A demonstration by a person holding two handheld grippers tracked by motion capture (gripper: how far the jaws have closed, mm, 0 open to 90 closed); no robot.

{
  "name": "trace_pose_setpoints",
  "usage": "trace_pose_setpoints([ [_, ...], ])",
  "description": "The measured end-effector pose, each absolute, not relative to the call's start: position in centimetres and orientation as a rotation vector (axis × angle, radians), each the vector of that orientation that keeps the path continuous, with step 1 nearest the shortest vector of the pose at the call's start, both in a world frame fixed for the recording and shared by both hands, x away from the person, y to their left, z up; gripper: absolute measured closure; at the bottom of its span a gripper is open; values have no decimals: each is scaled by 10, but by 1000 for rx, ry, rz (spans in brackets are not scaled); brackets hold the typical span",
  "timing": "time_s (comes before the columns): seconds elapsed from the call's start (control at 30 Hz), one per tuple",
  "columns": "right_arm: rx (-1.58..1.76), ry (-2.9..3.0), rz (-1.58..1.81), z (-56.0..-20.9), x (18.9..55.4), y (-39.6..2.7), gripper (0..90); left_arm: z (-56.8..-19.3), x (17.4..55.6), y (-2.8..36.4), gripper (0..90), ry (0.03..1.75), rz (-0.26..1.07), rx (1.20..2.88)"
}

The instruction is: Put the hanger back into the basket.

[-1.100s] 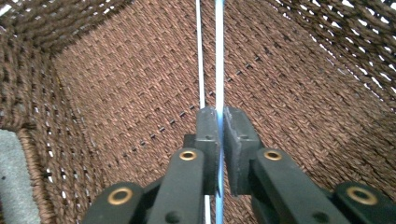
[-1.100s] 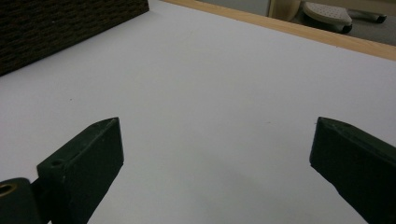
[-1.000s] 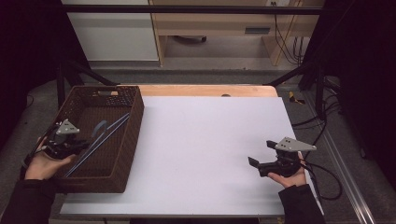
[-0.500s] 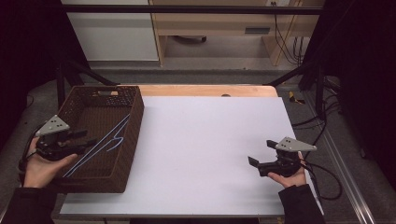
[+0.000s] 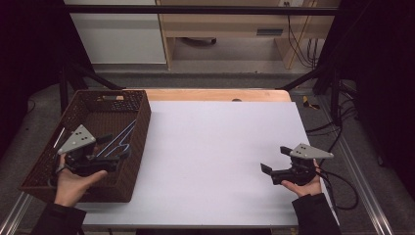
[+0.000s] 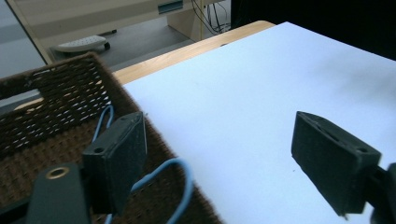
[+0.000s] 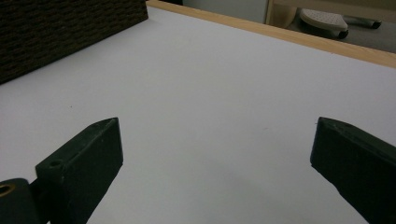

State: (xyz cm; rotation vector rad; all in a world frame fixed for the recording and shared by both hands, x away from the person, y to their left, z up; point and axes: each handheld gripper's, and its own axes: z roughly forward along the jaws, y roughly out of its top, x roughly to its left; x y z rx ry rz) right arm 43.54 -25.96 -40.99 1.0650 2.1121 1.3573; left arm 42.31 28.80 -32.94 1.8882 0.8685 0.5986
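Hovering above the near right wall of the wicker basket (image 5: 46, 166), at the table's left edge, the left gripper (image 5: 115, 155) has its 2 jaws spread wide, having just been opening, with nothing pressed between them. A blue wire hanger (image 5: 120, 142) lies inside the basket, leaning along its right wall; in the left gripper view its blue loops (image 6: 180, 179) curve just behind the nearer jaw, untouched. Near the table's (image 5: 215, 147) right edge, towards the front corner, the right gripper (image 5: 274, 164) rests in a hand just over the white surface, jaws wide and empty. No legible writing or brand marks appear anywhere.
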Motion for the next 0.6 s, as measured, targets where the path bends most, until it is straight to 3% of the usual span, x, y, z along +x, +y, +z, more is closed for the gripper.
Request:
trace_pose_setpoints([
  [0.6,1064,2085,1384,-406,433,-265,26,-378,416,215,124,810,480,1893],
])
